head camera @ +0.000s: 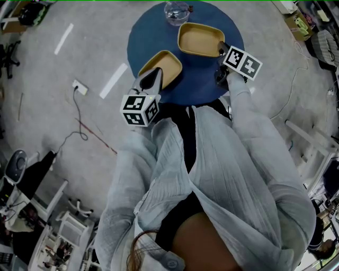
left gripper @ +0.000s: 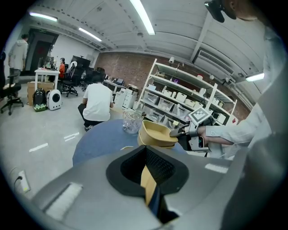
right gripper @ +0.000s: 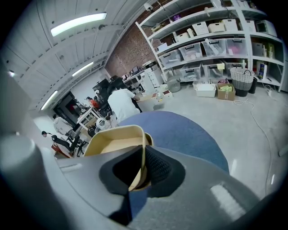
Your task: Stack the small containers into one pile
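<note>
Two tan, rounded-square small containers are over the round blue table (head camera: 201,79). My left gripper (head camera: 152,79) is shut on the near wall of the left container (head camera: 165,64). In the left gripper view its jaws (left gripper: 146,155) pinch that tan wall (left gripper: 148,179). My right gripper (head camera: 222,51) is shut on the right rim of the other container (head camera: 200,39), farther back. From the left gripper view this second container (left gripper: 157,132) hangs above the tabletop, held by the right gripper (left gripper: 181,131). The right gripper view has the jaws (right gripper: 143,157) closed on the container's wall (right gripper: 114,144).
A clear glass jar (head camera: 176,11) stands at the table's far edge, also in the left gripper view as a jar (left gripper: 131,121). A person (left gripper: 96,105) crouches beyond the table. White shelves with bins (left gripper: 180,101) line the brick wall. A cable and socket strip (head camera: 79,87) lie on the floor to the left.
</note>
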